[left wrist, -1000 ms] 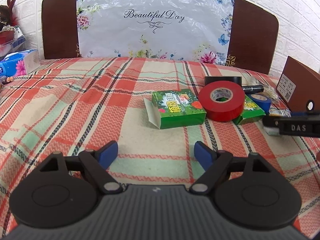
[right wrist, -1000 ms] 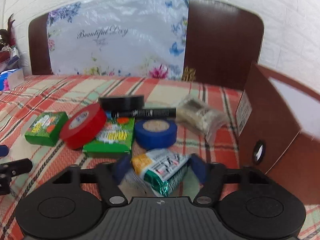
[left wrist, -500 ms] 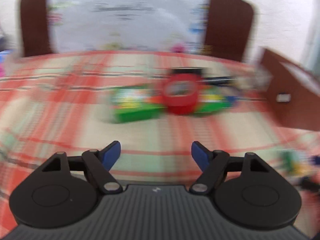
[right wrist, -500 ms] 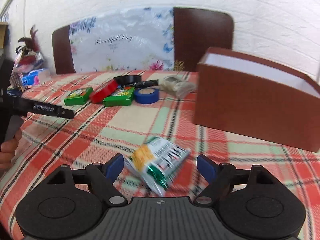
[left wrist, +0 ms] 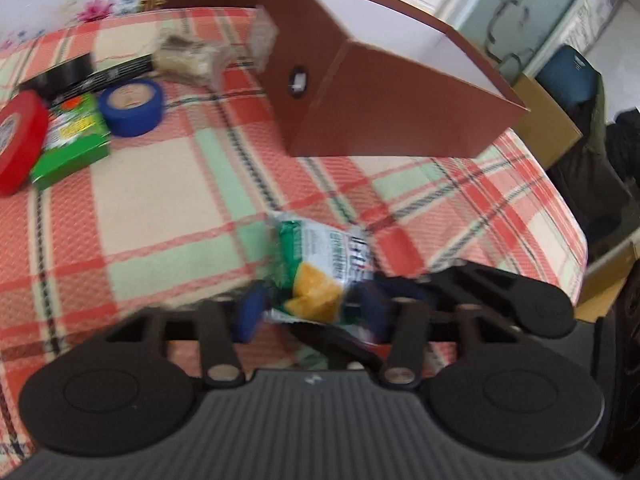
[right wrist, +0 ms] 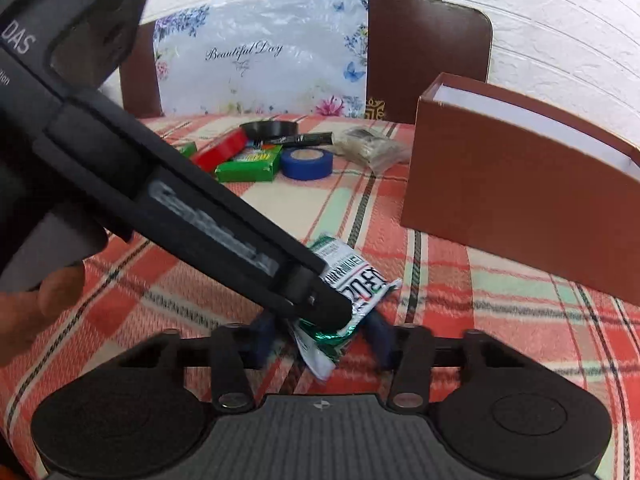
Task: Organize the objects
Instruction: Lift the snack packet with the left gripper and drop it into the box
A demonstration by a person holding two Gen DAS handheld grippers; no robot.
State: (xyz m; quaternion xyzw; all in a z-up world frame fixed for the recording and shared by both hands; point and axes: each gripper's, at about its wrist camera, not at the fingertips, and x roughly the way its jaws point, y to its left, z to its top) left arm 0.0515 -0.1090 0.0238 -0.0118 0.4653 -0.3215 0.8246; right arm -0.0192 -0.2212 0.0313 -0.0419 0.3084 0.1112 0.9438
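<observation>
"Beautiful Day" on floral sheet (right wrist: pixel 260 56)

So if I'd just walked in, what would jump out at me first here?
Probably the crinkly snack packet near the table's front edge, with both the left gripper and the right gripper closing around it at once. Then the big open brown box to the right, and the tape rolls clustered farther back.
</observation>
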